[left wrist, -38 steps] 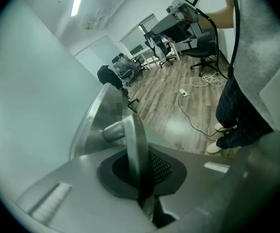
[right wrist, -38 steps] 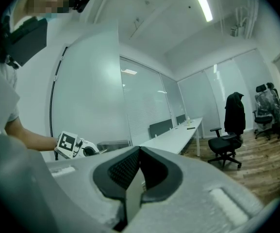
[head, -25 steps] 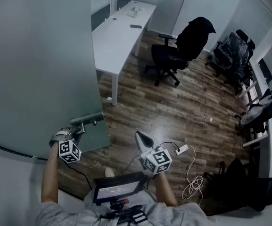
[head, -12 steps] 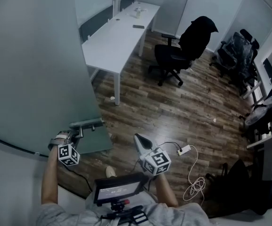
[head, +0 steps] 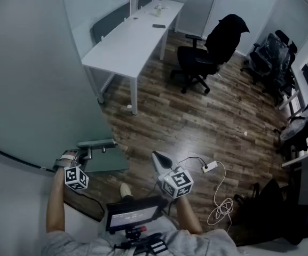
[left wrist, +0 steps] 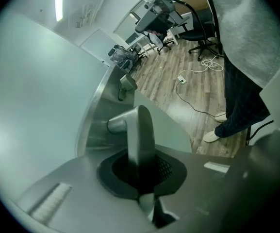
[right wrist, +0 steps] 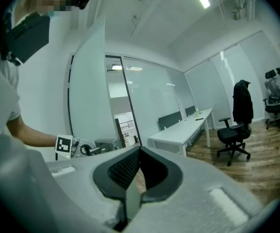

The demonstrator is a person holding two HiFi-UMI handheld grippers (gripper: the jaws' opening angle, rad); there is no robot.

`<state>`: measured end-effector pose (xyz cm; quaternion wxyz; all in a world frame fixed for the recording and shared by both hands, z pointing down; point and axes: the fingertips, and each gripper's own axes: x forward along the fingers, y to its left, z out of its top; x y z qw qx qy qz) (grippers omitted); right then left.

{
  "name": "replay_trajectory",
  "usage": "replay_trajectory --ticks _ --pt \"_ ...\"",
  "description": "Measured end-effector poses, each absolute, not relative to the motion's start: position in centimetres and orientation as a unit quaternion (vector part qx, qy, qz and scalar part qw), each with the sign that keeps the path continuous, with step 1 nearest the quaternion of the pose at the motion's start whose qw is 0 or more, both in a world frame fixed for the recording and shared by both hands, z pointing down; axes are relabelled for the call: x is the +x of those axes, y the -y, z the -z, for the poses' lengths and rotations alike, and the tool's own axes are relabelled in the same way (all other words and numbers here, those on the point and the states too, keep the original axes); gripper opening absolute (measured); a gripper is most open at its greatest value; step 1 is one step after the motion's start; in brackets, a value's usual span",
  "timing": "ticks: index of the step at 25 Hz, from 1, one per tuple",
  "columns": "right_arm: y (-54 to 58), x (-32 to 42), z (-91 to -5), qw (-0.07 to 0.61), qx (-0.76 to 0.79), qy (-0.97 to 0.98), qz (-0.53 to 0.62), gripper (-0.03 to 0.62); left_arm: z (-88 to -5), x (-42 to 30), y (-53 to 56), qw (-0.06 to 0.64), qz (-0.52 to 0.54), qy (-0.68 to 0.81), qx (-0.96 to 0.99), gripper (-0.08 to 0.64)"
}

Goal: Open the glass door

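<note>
Your left gripper [head: 83,156] is clamped on the door handle [left wrist: 140,135], right gripper [head: 160,159] closed and empty. The glass door [head: 31,89] looks ajar; next, probably pull toward 7 o'clock.

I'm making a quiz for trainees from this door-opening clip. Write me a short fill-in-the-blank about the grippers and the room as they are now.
1. On the glass door, the left gripper is shut on the metal ____.
2. The right gripper, jaws together, holds ____.
3. A black office chair stands near the long ____ desk.
4. The power strip lies on the ____ floor.
Missing words: handle; nothing; white; wooden.
</note>
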<state>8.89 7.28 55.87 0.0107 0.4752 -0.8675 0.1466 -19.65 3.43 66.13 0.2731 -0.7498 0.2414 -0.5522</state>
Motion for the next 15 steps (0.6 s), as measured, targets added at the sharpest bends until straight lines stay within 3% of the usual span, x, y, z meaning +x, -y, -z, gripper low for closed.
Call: replay_trajectory --ticks 15 --pt "-10.8 9.2 -57.0 0.006 0.473 0.867 -0.158 0.003 -66.8 -20.4 -8.9 0.270 0.572 -0.209 -0.746 0.003"
